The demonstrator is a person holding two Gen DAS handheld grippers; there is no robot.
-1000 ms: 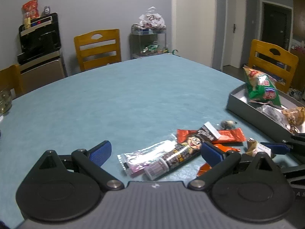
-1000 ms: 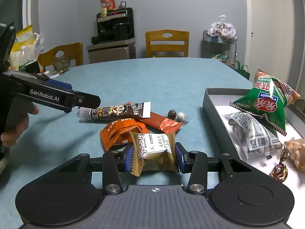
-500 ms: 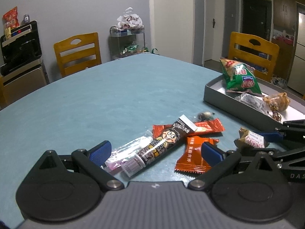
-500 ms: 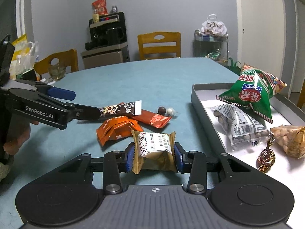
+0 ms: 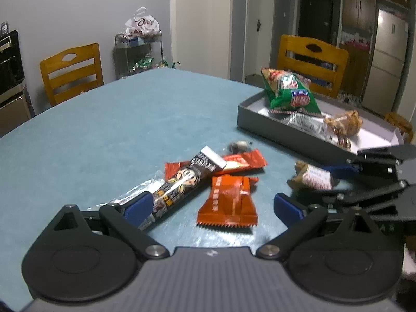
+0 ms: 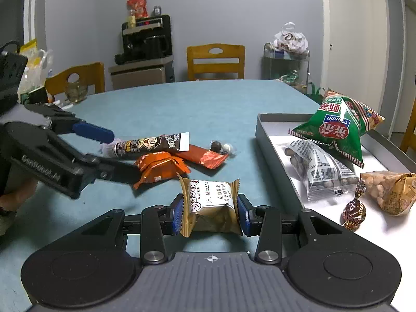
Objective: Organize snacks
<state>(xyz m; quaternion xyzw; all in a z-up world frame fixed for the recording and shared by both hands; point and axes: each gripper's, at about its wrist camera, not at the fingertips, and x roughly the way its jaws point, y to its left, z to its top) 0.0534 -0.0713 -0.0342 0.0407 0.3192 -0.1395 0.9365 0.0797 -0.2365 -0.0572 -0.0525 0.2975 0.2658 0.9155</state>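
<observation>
**Gold-brown pastry pack pinched in my right; left closing over the loose pile**

Teal surface (image 6: pixel 197 104), snacks scattered mid-way, grey tray (image 6: pixel 270 153) off to the right side.

Right hand-held gripper (image 6: pixel 210 214): blue pads pressed on both sides of the gold-and-white pastry pack (image 6: pixel 210 202). Pack is upright between them, just above the surface, near the tray's long wall but outside it.

Left hand-held gripper (image 5: pixel 212 205): jaws wide, closing right now. Between them lie the orange wrapper (image 5: pixel 228 200) and the lower end of the dark cartoon-print stick pack (image 5: pixel 179 187). Left pad sits right against the stick pack; can't tell if it's touching. Nothing pinched.

Under the stick pack: a clear foil sachet (image 5: pixel 137 191) and a red wrapper (image 5: pixel 241 161), overlapping. A small clear pouch with round candies (image 6: pixel 221 147) is just beyond the red one.

In the tray: green chip bag (image 6: pixel 338 130) propped at the far end, clear bag of nuts (image 6: pixel 317 166), a brown foil candy (image 6: pixel 353 210), a tan bag of nuts (image 6: pixel 390 192).
</observation>
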